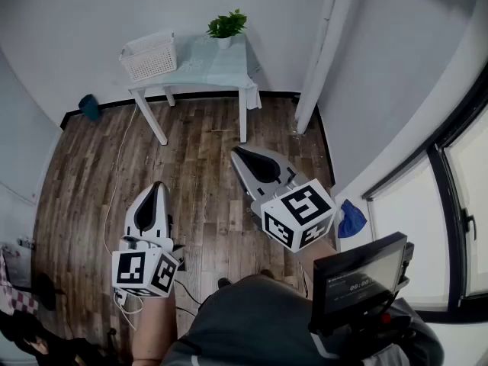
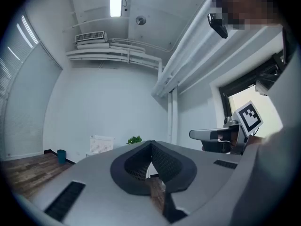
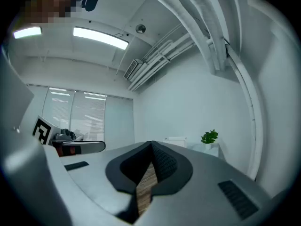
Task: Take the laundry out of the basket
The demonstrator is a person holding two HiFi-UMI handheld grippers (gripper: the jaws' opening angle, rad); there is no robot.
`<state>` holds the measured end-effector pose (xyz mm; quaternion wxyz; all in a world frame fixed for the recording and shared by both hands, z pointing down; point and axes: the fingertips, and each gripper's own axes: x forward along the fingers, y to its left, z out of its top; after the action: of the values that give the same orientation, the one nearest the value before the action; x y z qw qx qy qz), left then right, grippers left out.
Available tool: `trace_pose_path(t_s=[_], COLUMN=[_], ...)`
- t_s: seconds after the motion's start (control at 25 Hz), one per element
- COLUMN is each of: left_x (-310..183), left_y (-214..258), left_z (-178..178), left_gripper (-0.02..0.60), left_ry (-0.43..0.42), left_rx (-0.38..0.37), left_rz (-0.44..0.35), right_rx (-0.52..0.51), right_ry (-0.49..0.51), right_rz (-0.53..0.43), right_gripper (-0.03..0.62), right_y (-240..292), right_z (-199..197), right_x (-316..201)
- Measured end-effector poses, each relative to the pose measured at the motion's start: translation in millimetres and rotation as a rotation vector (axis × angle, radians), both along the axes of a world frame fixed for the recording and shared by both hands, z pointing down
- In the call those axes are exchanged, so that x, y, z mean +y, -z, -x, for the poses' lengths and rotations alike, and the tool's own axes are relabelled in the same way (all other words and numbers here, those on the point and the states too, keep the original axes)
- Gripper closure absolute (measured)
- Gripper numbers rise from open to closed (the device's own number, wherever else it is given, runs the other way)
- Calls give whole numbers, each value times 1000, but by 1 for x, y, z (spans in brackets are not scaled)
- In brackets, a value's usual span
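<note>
White lattice basket [image 1: 149,56], upright, on left end of table [image 1: 242,114]

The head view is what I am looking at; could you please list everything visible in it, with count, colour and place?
basket: 1, white, on the table's left end
table: 1, white legs, against the far wall
cloth: 1, pale green, spread over the table top
plant: 1, green in a white pot, at the table's back right
bin: 1, teal, on the floor left of the table
cable: 1, white, trailing across the floor
rag: 1, blue, below the window at right
screen: 1, black, bottom right
left gripper: 1, grey, jaws shut, empty
right gripper: 1, grey, jaws shut, empty
</note>
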<state>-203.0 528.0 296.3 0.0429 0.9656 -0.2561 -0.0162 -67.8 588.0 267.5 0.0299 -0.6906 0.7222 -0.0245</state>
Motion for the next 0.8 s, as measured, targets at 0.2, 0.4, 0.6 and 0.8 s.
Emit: trace_pose_path(t_s=[0.2, 0.4, 0.6, 0.8], left_x=[-2, -4, -12, -24], left_y=[1, 3, 3, -2], left_z=[0, 3, 11, 24], left_gripper=[575, 575, 575, 575], left_ry=[-15, -44, -47, -51], left_rx=[2, 10, 9, 4], left_rz=[-1, -18, -26, -29], right_rx=[-10, -29, -41, -31], right_ry=[7, 18, 18, 17], right_rz=[1, -9, -9, -1], right_gripper=[577, 576, 576, 576], right_y=[-2, -2, -2, -5], right_z=[4, 10, 18, 33], right_x=[-5, -14, -26, -40])
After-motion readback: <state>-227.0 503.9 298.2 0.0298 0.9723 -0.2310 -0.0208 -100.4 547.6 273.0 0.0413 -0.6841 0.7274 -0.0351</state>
